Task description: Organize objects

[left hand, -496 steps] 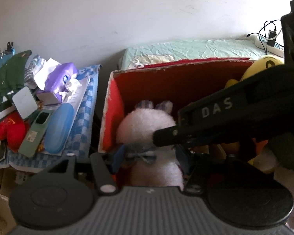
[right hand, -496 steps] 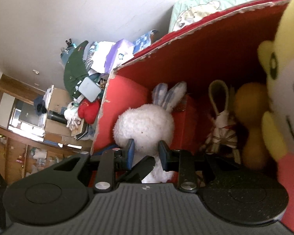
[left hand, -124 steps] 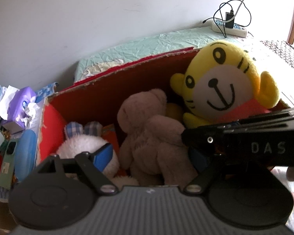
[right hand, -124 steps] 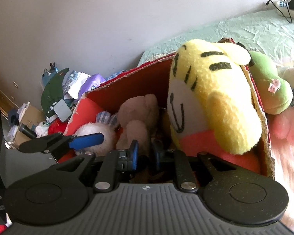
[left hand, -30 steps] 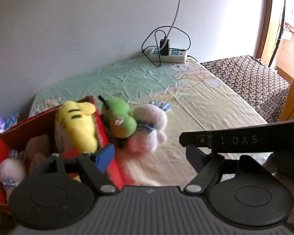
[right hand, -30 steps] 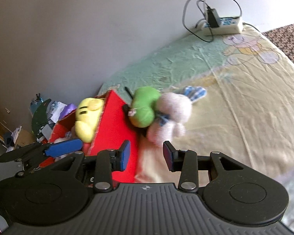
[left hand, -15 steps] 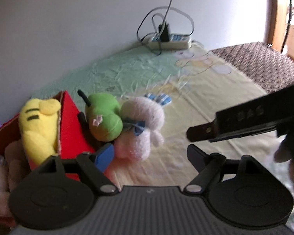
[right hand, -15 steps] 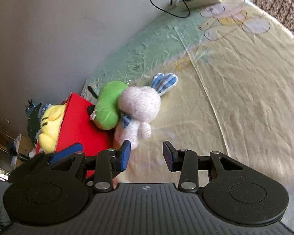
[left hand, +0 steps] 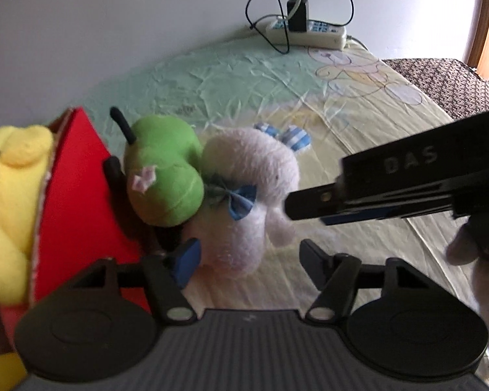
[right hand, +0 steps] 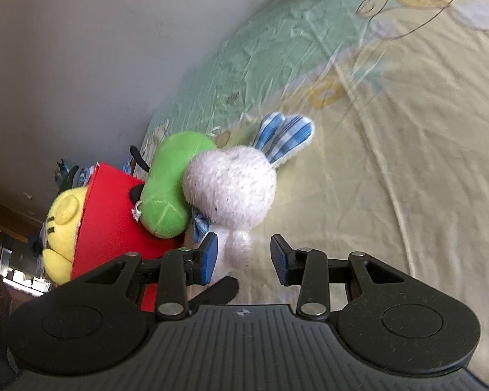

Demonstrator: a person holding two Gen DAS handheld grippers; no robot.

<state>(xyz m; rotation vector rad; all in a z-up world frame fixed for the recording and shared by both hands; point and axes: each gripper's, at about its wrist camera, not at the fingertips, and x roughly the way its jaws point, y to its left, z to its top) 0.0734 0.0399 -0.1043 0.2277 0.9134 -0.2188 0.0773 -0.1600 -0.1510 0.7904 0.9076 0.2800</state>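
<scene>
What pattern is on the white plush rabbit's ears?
Blue-and-white check on the white plush rabbit's ears, clearest in the right wrist view.

**Clearance around the toys on the bed**

The bed lies bare and open to the right of the white rabbit toy and onward to the power strip at the far edge by the wall. On its other side the rabbit is pressed against the green pear toy, which leans on the outer wall of the red box; no gap shows there. A yellow tiger toy fills the near end of the box. In the left wrist view, the right gripper reaches across the open side, just beside the rabbit's body. The left gripper is closing, its fingers astride the rabbit's lower body, not touching.
</scene>
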